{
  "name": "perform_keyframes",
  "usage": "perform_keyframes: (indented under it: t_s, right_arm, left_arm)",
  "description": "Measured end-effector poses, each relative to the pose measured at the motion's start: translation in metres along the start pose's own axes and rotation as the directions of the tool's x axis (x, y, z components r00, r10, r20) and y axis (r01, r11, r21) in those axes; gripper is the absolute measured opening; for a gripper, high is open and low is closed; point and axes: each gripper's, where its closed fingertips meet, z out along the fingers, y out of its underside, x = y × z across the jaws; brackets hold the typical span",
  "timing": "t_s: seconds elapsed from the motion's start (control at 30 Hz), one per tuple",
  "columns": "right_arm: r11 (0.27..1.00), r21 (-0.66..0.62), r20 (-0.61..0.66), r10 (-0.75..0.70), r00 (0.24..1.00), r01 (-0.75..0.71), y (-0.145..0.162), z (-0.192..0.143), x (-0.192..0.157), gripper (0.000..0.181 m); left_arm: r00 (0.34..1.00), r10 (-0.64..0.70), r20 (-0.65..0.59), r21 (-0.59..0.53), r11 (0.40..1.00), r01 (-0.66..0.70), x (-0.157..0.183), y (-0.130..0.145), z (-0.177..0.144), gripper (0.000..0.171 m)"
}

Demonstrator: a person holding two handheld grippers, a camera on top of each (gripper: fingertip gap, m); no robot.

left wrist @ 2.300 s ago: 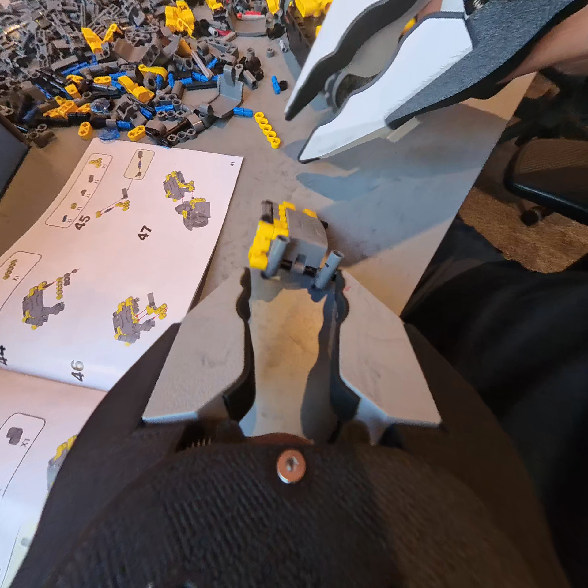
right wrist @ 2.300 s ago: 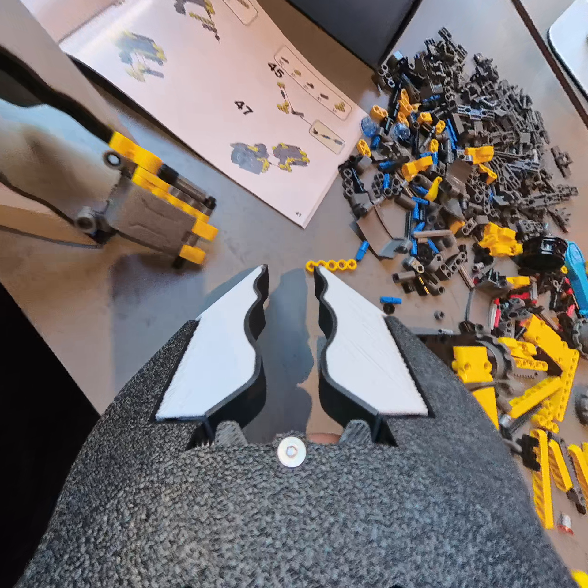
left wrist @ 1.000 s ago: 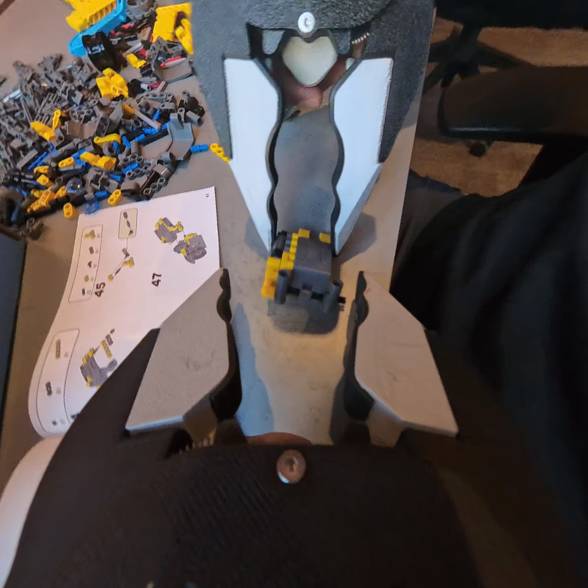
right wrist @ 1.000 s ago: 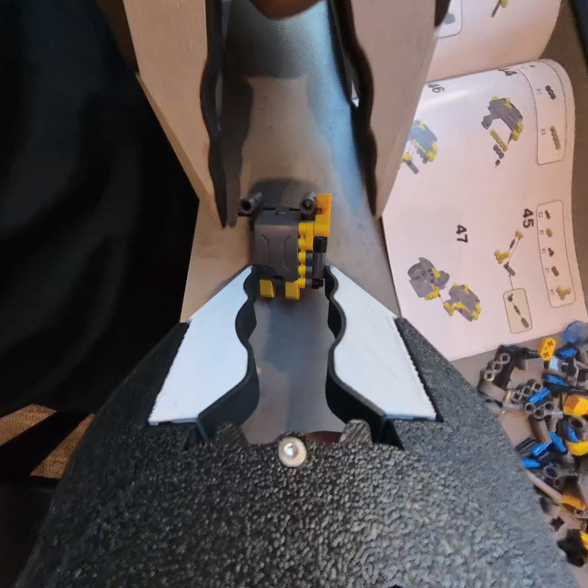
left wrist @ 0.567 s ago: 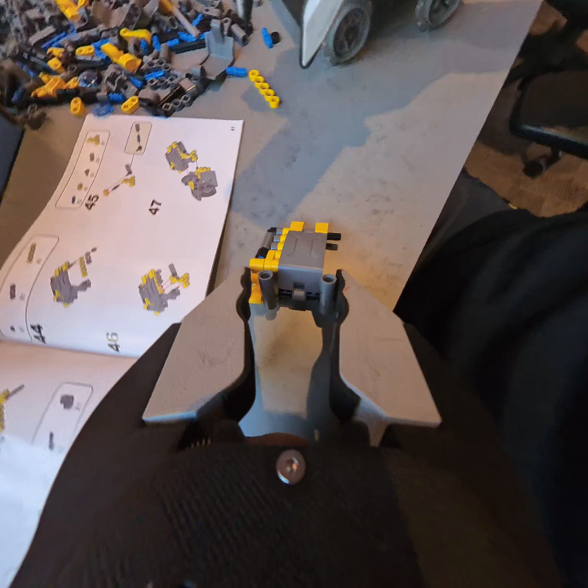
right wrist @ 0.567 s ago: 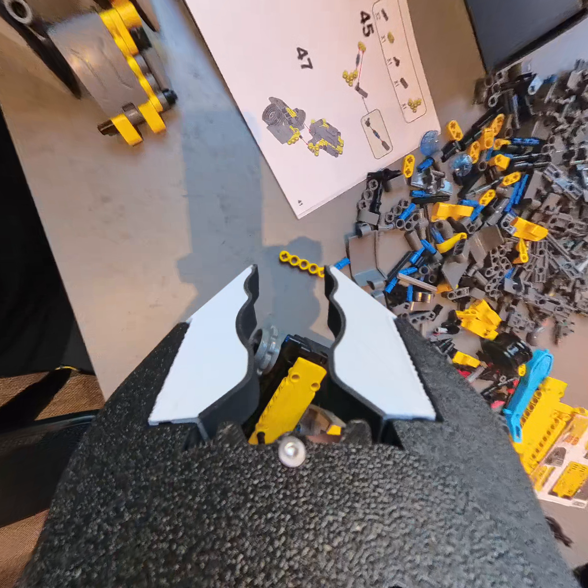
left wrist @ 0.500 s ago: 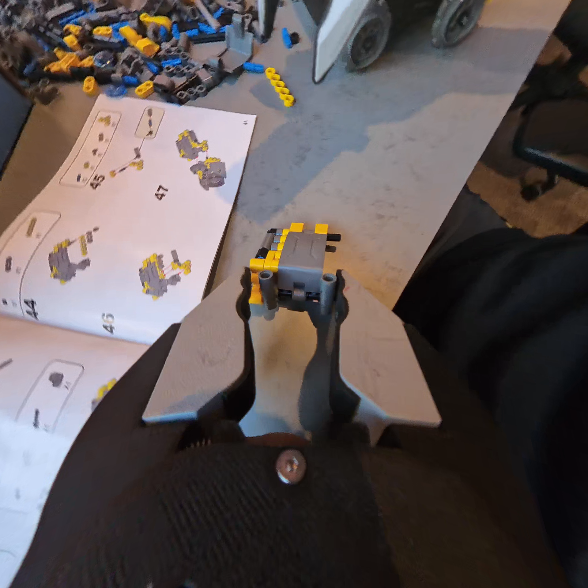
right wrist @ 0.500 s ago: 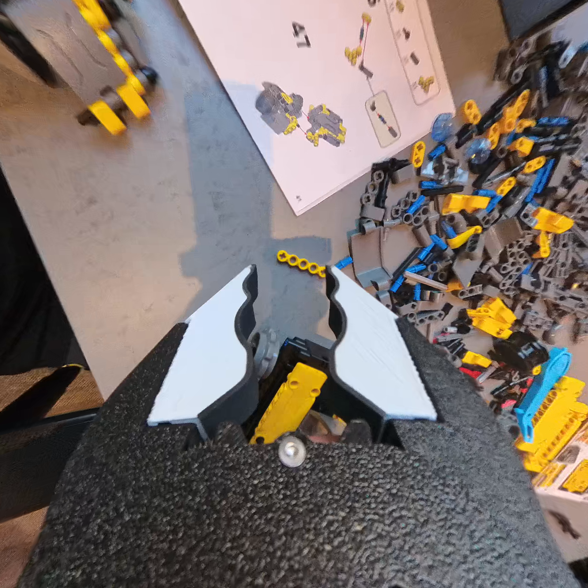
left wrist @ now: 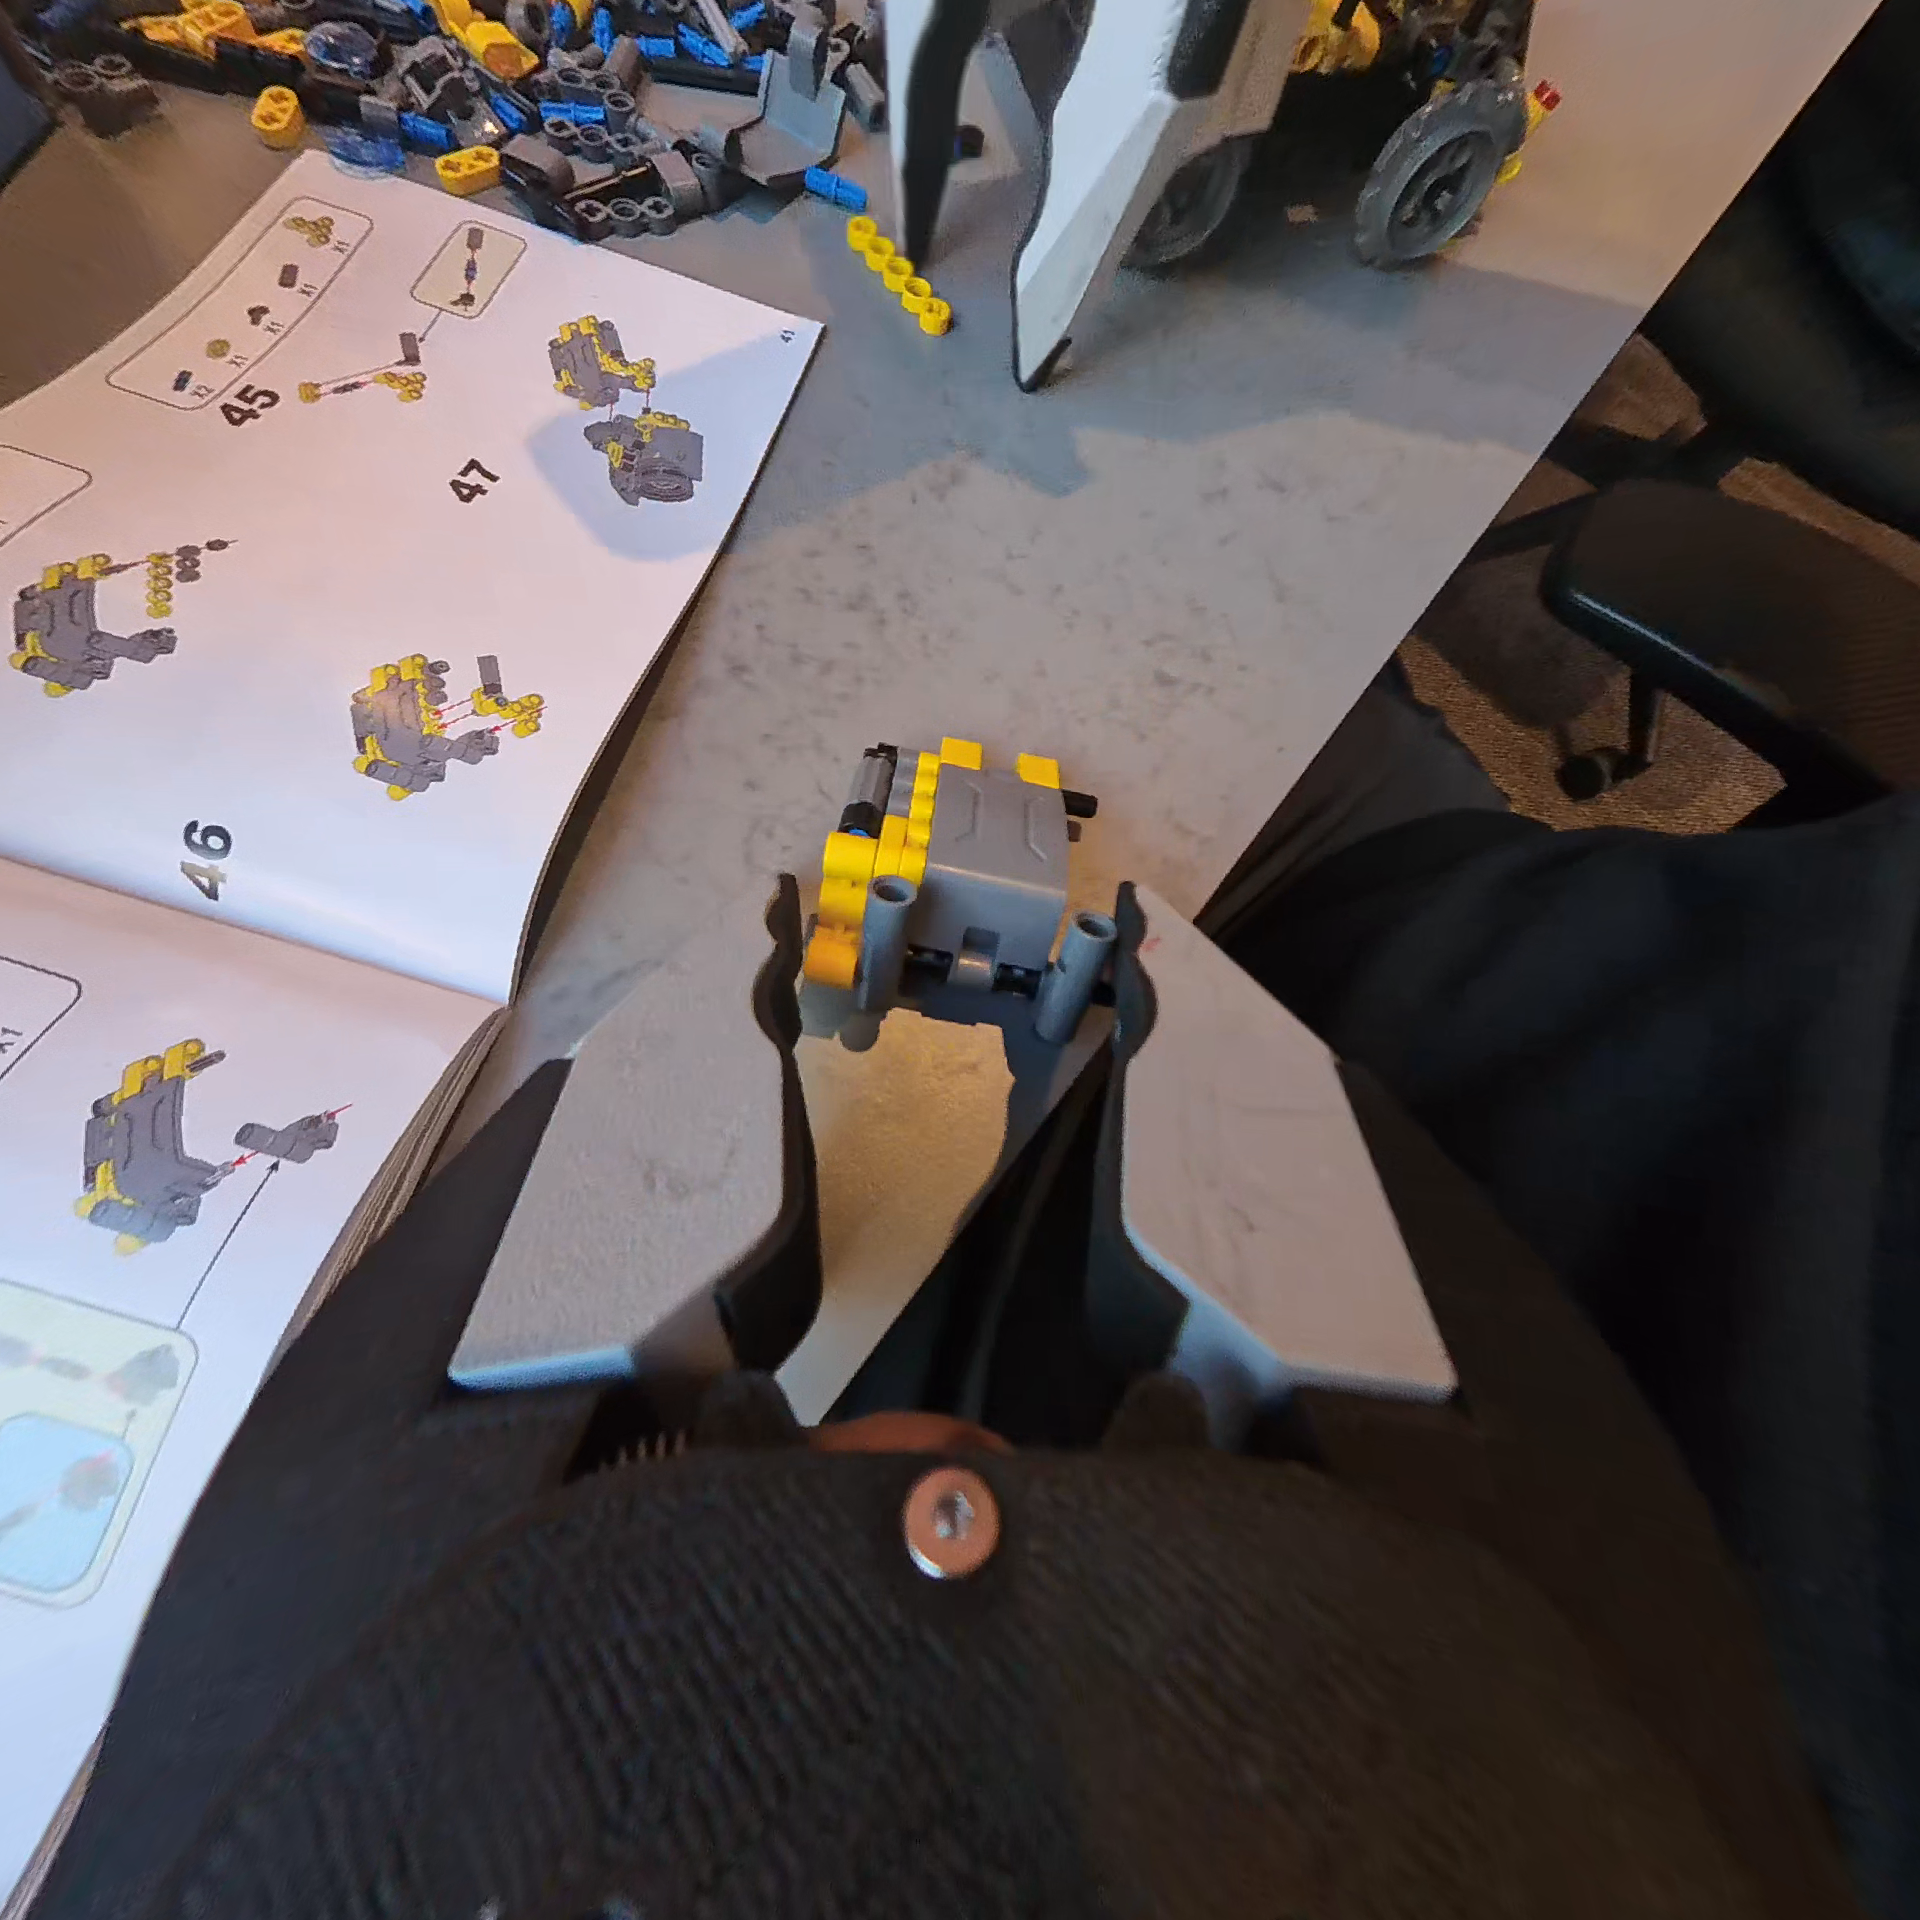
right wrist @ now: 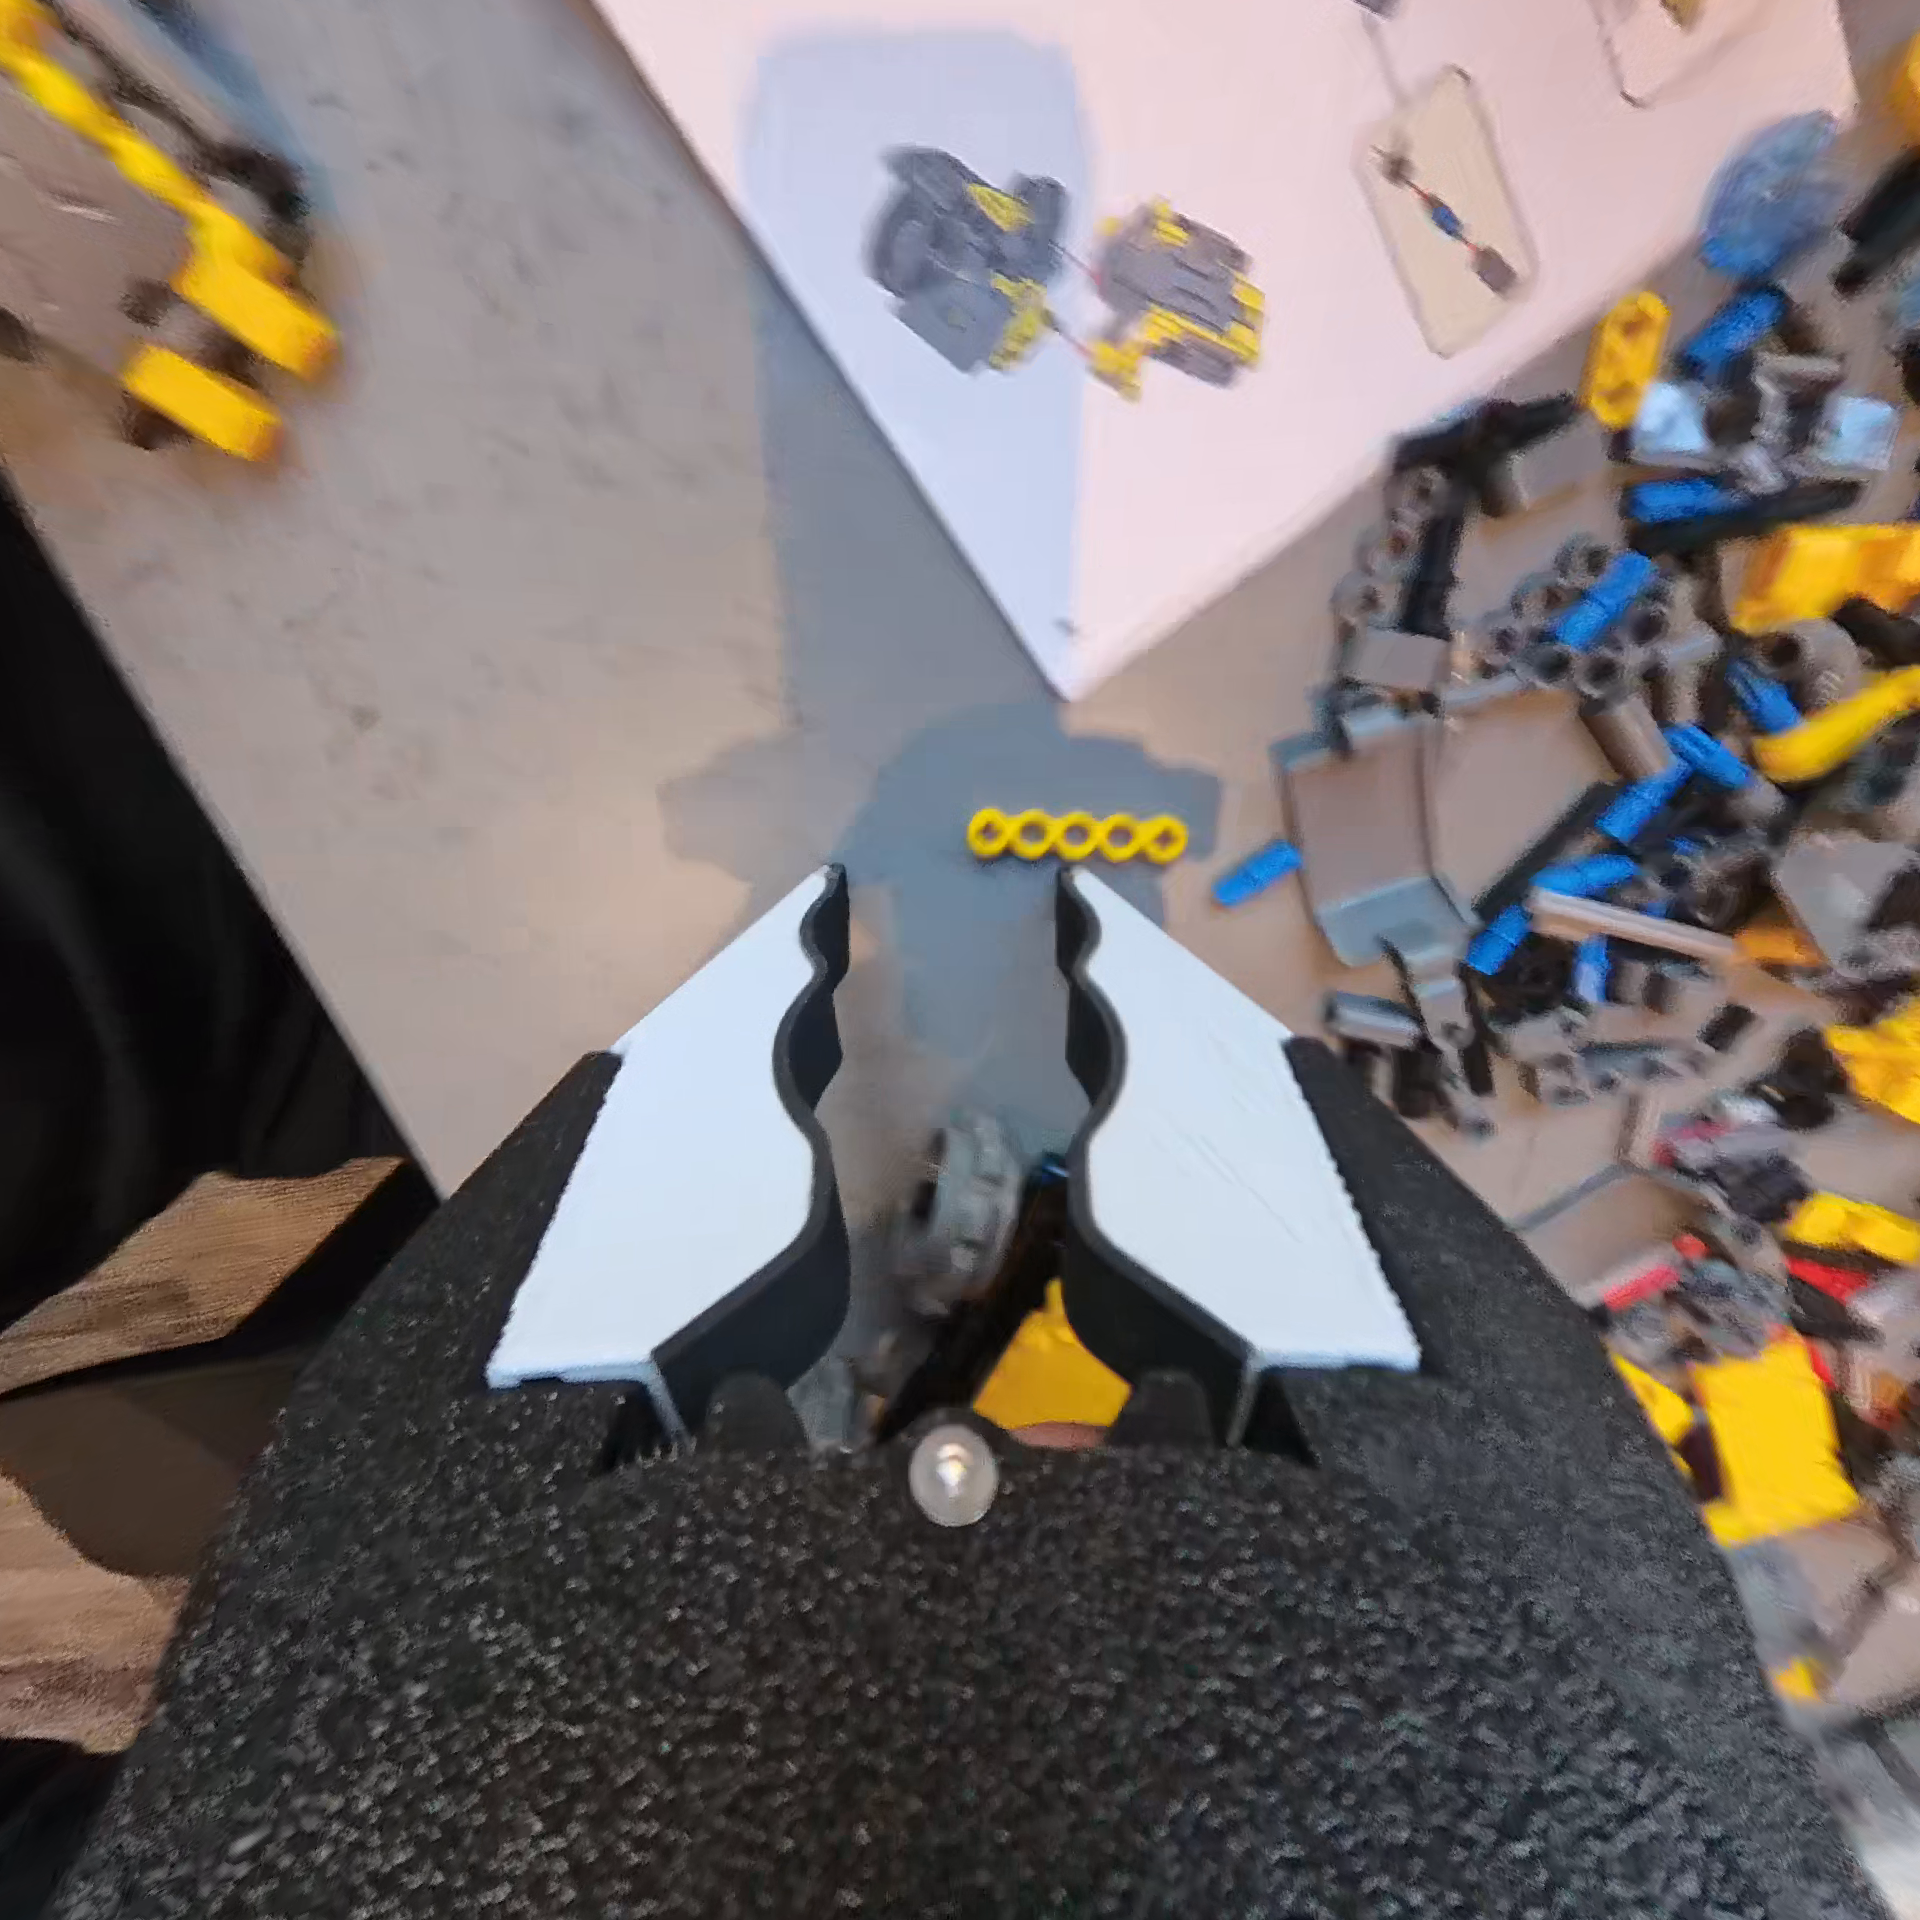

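My left gripper [left wrist: 956, 925] is shut on a small grey and yellow brick assembly [left wrist: 966, 862] and holds it over the grey table [left wrist: 1143, 582] near its front edge. The assembly shows blurred at the top left of the right wrist view [right wrist: 208, 301]. My right gripper [right wrist: 951, 883] is open and empty, with its tips close to the table just short of a yellow five-hole beam [right wrist: 1075, 834]. In the left wrist view the right gripper [left wrist: 977, 312] points down beside that beam [left wrist: 899, 275].
An open instruction booklet [left wrist: 364, 540] lies left of the assembly. A pile of grey, blue and yellow parts [right wrist: 1662, 779] lies right of the beam. A wheeled yellow model [left wrist: 1434, 135] stands behind the right gripper; its grey wheel [right wrist: 961, 1195] shows under the right gripper's fingers. A chair [left wrist: 1714, 623] stands off the table edge. The tips of one gripper are about 15 cm away from the tips of the other.
The right gripper left the assembly, swung to the parts pile and lowered towards the yellow beam. The left gripper has taken hold of the assembly again and holds it steady.
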Motion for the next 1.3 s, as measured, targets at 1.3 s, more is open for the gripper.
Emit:
perform_keyframes:
  t_s: [1.3]
  right_arm:
    - [0.970, 0.205, 0.057, 0.121, 0.991, -0.130, -0.029, 0.001, -0.019, 0.045]
  left_arm:
    - [0.996, 0.082, 0.035, 0.054, 0.995, -0.083, -0.021, -0.003, -0.004, 0.056]
